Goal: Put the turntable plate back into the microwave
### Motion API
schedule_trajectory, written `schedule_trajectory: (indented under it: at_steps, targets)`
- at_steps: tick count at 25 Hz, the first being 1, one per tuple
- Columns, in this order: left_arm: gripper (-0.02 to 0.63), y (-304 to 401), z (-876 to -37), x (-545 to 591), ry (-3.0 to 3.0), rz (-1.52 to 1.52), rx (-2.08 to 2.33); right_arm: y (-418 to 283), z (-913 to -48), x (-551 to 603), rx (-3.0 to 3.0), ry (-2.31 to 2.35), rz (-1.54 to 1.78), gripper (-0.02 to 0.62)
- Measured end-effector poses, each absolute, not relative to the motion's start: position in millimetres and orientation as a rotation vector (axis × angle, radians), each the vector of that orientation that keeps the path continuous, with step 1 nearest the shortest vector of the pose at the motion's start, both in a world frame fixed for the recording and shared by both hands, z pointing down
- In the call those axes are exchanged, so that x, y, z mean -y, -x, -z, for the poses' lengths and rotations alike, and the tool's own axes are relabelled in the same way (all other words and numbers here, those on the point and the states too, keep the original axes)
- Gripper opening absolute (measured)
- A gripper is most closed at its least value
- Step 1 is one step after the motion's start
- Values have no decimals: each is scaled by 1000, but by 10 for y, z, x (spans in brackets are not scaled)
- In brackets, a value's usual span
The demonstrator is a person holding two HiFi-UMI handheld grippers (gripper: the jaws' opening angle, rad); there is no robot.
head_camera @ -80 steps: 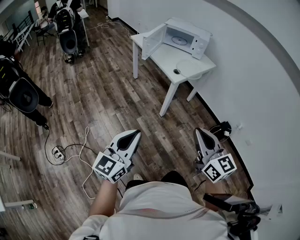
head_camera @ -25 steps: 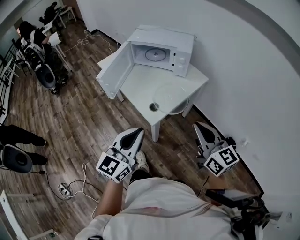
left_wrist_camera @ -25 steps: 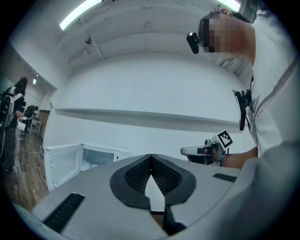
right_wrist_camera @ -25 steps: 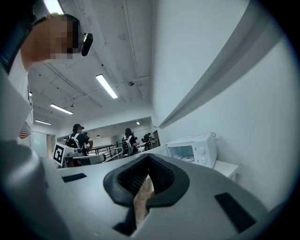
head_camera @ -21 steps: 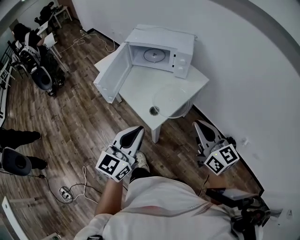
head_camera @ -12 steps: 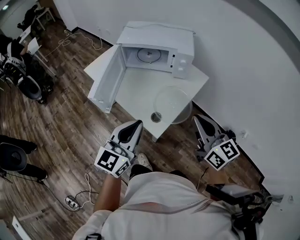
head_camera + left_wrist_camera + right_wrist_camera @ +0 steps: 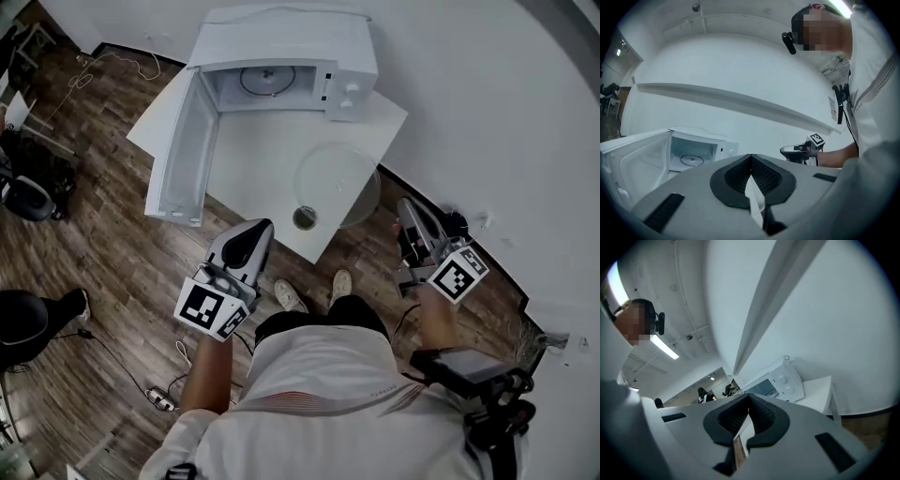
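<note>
Closing in on the square white table [image 7: 253, 159] is what has changed: seconds ago it stood far off across the wooden floor, and now the person's shoes are right at its near corner. The boxy white microwave [image 7: 281, 33] sits at 12 o'clock on the table, and its hinged white door [image 7: 180, 150] hangs wide open toward 8 o'clock. That suggests the walk-up is done and the pick-up has not yet begun.

The clear round glass turntable plate [image 7: 336, 178] lies flat on the table at 5 o'clock from the microwave, its far-right rim hanging past the table edge. A small round dark-centred piece [image 7: 304, 217] rests just beside it at 7 o'clock. A circular ring [image 7: 267, 80] shows on the cavity floor.

The left gripper [image 7: 253, 232] hovers at the table's 6 o'clock corner, and the right gripper [image 7: 409, 208] hangs off the table at 4 o'clock from the plate. Each has its jaws pressed together with nothing between them, so they would need to part before taking the rim.

No brand or lettering can be read on the microwave. The only markings are black-and-white square patterns on the gripper cubes.
</note>
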State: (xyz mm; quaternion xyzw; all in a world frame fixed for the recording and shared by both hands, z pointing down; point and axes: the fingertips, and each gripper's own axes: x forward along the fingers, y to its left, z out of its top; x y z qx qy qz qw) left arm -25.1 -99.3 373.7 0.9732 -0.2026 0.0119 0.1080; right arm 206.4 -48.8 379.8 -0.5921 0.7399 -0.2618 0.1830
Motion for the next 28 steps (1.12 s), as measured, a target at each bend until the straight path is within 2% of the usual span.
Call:
schedule_trajectory:
  at_steps: [5,8,11,17,28]
  targets:
    - [11,-39,-3919,1081,-2835,-95,566,-2415,-4286,545,-1989,1557,913,34]
    - [11,-254,-4019,1107,-2818,-128,574,-2654,-4687,579,-1926,1498,1027,98]
    - [11,-439,-4151,1114,-2797,-161,593,-2844,-5113,641,-1908,1457,1114,131]
    - [11,-654,-4439,1175,-2742,-220,691,-2905,-6055,749,-1883,1334,1358,232]
    - [11,-572,-4759,1182,-2626,-265,849,-2569,-6772,912,-1832,1061,1619,238]
